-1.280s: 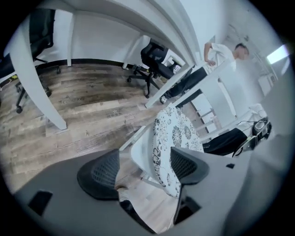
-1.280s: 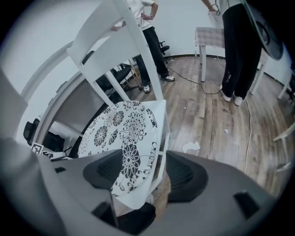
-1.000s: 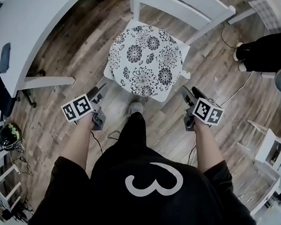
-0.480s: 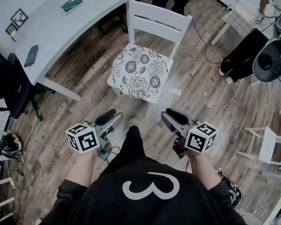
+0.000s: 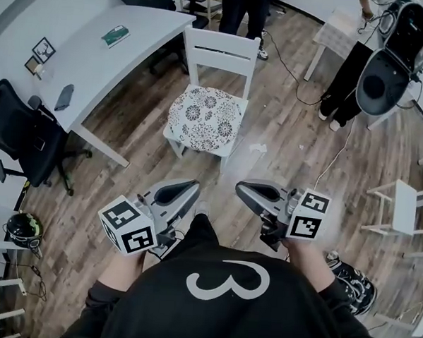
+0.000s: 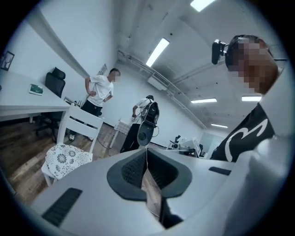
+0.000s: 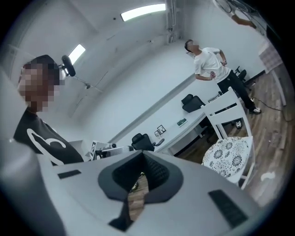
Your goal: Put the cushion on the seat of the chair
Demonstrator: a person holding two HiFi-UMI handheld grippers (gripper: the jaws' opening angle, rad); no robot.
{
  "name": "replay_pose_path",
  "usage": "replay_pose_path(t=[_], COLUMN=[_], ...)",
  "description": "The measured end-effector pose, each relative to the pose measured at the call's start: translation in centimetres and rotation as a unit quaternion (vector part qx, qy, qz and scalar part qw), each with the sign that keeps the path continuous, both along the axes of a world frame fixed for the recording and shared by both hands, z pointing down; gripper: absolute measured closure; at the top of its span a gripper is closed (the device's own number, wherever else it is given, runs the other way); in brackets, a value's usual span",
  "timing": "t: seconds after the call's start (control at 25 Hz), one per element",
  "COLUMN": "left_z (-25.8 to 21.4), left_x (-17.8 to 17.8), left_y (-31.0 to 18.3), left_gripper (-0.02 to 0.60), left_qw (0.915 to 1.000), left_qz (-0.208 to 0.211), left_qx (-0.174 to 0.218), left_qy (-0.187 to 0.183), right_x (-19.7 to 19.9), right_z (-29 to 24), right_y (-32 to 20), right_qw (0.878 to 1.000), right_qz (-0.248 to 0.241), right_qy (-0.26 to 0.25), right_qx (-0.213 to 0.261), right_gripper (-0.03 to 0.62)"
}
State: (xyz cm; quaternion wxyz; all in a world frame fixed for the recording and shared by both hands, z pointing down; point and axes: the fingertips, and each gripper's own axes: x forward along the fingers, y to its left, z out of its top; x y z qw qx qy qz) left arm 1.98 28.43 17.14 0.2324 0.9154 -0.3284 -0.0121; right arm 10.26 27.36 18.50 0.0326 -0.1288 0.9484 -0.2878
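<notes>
Now, cushion (image 5: pixel 203 118): lies flat on the seat of the chair (image 5: pixel 221 52).
Your left gripper (image 5: pixel 191 188): closed, empty, well apart from the chair.
Your right gripper (image 5: pixel 243 187): closed, empty too.

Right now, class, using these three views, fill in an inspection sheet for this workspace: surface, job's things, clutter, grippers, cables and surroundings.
Surface: wooden floor, with the chair standing on it.
Job's things: floral cushion lies on the seat of the white chair.
Clutter: a pale scrap on the floor beside the chair.
Grippers: left gripper and right gripper are both shut, with nothing between the jaws, well clear of the chair.
Cables: a cable trails across the floor to the right of the chair.
Surroundings: white desk with a green book; black office chair; helmet; a person's legs beyond the chair.
</notes>
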Motion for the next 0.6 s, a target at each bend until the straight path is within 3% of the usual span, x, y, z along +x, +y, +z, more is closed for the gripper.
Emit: replay_pose_path(t=[0.2,0.6], left_z=[-1.8,-3.2], left_x=[1.9,2.6], left_y=[2.4,5.0], left_gripper=[0.565,0.565], left_qw=[0.9999,0.9995], left_qz=[0.008,0.014], left_qx=[0.009,0.025], left_qy=[-0.012,0.009], right_x=[1.1,0.7], right_z=[-1.2,-2.8], right_y=[2.1,4.5], right_qw=[1.0,1.0], right_qz=[0.004,0.002], right_qy=[-0.019,-0.021], right_qx=[-0.003,0.02], right_gripper=[0.585,0.586])
